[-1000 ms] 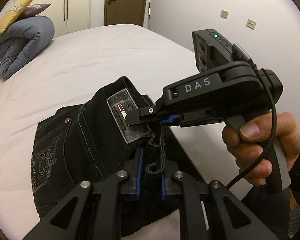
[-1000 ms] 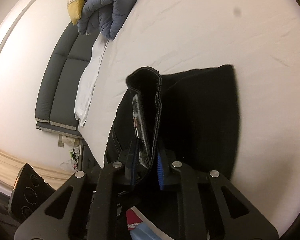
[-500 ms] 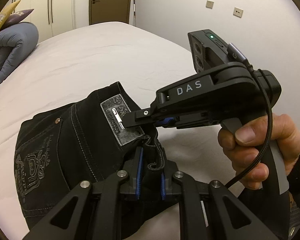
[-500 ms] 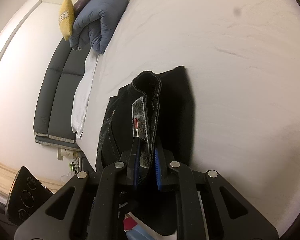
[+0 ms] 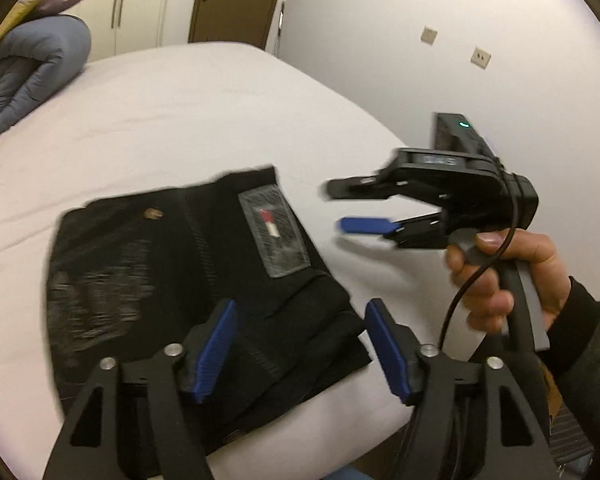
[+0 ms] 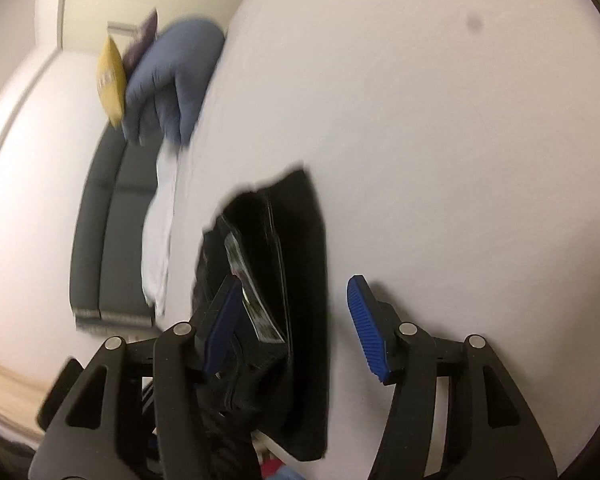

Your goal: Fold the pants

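Note:
The black pants (image 5: 172, 280) lie folded in a compact bundle on the white bed (image 5: 180, 112), grey waist label (image 5: 274, 230) facing up. My left gripper (image 5: 300, 340) is open just above the bundle's near edge, holding nothing. My right gripper (image 5: 340, 208) is open and empty, to the right of the label, held by a hand. In the right wrist view the pants (image 6: 296, 280) lie between and ahead of the open right gripper (image 6: 296, 320); its left finger overlaps the bundle's near end.
A rolled blue-grey duvet (image 5: 32, 76) and yellow and purple pillows (image 6: 114, 76) sit at the head of the bed. A dark grey headboard (image 6: 104, 232) stands beyond them. The bed's edge (image 5: 400, 412) runs close under the grippers. A wall and brown door (image 5: 236, 0) stand behind.
Both grippers have opened and let go of the waistband. The pants have dropped flat onto the bed. The right gripper has pulled back to the right.

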Demonstrator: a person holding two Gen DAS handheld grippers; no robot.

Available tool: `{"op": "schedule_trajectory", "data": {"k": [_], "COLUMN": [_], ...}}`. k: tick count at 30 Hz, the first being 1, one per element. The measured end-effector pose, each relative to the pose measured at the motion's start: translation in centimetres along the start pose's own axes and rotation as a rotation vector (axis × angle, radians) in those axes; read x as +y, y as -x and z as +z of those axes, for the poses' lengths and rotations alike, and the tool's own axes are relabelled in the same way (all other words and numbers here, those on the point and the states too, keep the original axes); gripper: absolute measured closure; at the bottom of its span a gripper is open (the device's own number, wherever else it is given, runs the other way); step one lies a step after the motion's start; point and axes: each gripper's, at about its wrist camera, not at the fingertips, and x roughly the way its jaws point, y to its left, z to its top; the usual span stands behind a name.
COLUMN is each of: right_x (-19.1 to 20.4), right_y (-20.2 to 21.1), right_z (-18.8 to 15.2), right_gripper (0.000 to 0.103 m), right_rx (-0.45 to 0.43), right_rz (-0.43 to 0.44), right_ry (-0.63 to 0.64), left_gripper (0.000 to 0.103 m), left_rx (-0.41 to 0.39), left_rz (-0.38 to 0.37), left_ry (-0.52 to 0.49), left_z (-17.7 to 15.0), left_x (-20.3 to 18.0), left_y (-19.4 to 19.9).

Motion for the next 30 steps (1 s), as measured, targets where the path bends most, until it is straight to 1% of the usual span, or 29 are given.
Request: {"op": "schedule_trajectory", "data": {"k": [1,2,5,7,9,12,14,15,16,17,18,19,21,22,24,26,28,29,30], "right_x": [0.4,1.6,5.1,7.5,8.9,9.7,9.7,9.5,9.0,8.0,6.7,6.1,5.1,4.8,4.3,4.8,6.3,7.2,8.1], "right_y": [0.8,1.4,0.6,-1.1,-2.8,-4.8,-6.1,-6.8,-7.5,-8.6,-9.4,-9.6,-8.8,-8.5,-8.0,-7.4,-7.2,-7.1,-6.9], "right_z": [0.1,0.0,-0.5,-1.1,-1.4,-1.6,-1.5,-1.6,-1.5,-1.7,-2.0,-2.3,-3.0,-3.3,-4.4,-5.3,-5.6,-5.5,-5.2], "right_gripper": [0.049,0.049,0.057,0.069,0.069,0.069,0.069,0.069,0.073,0.077,0.089,0.095,0.098,0.1,0.1,0.1,0.097,0.096,0.095], "right_rx": [-0.028,-0.043,-0.001,0.047,0.081,0.108,0.118,0.126,0.137,0.159,0.177,0.166,0.141,0.136,0.129,0.124,0.112,0.101,0.091], "right_rz": [-0.007,-0.02,-0.02,-0.023,-0.023,-0.024,-0.02,-0.029,-0.059,-0.121,-0.162,-0.157,-0.109,-0.102,-0.093,-0.122,-0.168,-0.176,-0.165], "right_ry": [0.016,0.063,0.173,0.244,0.288,0.308,0.291,0.281,0.274,0.271,0.261,0.253,0.232,0.221,0.202,0.215,0.24,0.256,0.271], "left_gripper": [0.032,0.032,0.032,0.032,0.032,0.033,0.033,0.033,0.038,0.04,0.039,0.039,0.039,0.039,0.039,0.039,0.039,0.039,0.039], "left_rx": [-0.013,-0.024,-0.042,-0.047,-0.048,-0.037,-0.012,0.023,0.048,0.066,0.09,0.101,0.114,0.12,0.135,0.144,0.148,0.149,0.15], "left_rz": [0.008,0.016,0.082,0.106,0.137,0.162,0.176,0.175,0.167,0.166,0.171,0.175,0.183,0.184,0.193,0.199,0.204,0.207,0.208], "left_ry": [0.007,0.018,0.072,0.105,0.116,0.145,0.175,0.197,0.22,0.236,0.242,0.24,0.237,0.237,0.23,0.227,0.229,0.228,0.227], "left_z": [0.1,0.1,0.6,1.2,1.4,1.1,0.6,0.3,0.0,-0.3,-0.6,-0.7,-0.7,-0.7,-0.6,-0.4,-0.5,-0.5,-0.4], "left_x": [0.8,1.5,5.2,7.5,8.9,10.3,11.3,11.9,12.4,12.7,12.9,12.9,12.9,12.9,13.0,12.9,12.9,13.0,12.8], "left_y": [0.6,1.1,1.5,1.5,1.3,0.8,0.0,-1.0,-1.8,-2.4,-3.1,-3.4,-3.7,-3.7,-3.9,-4.0,-4.0,-4.0,-4.1]}}
